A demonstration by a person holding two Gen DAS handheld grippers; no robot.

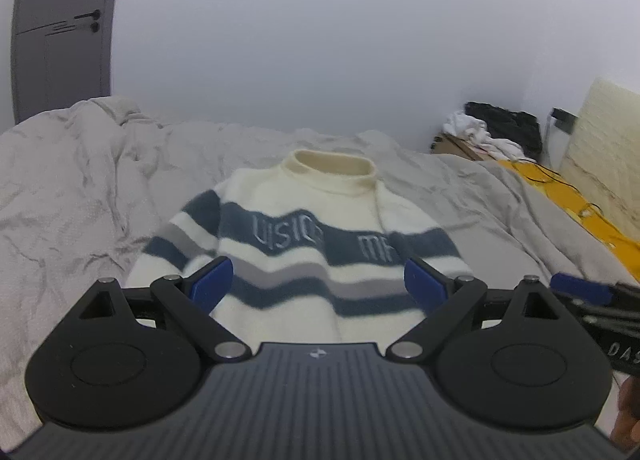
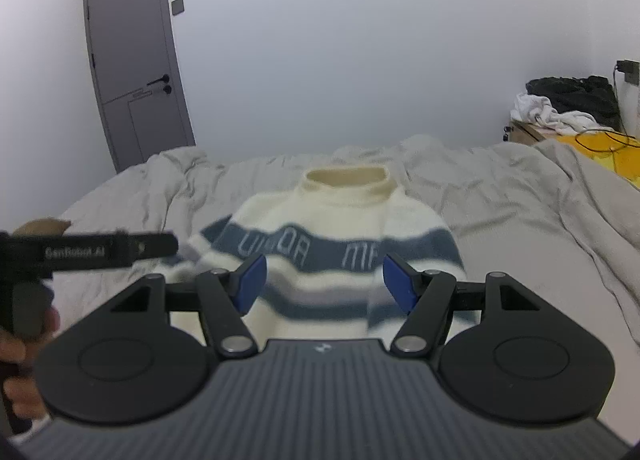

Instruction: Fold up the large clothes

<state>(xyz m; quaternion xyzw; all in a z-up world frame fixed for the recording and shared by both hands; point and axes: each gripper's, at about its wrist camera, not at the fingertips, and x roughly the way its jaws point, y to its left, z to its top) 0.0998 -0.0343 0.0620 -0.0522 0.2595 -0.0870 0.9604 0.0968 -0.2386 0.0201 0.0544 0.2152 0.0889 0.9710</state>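
Ahead at twelve o'clock, cream knit sweater with blue-grey stripes [image 1: 304,244] lies on rumpled grey bedding [image 1: 80,188]. Left gripper [image 1: 318,284], right gripper [image 2: 322,284] both released, empty. Risk: fluffy knit slipping from a shallow pinch.

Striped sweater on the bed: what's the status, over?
Left tool open, empty. Right tool open, empty. Cream knit sweater with blue-grey stripes lies on the crumpled grey bedsheet, sleeves tucked in. Nothing in the way.
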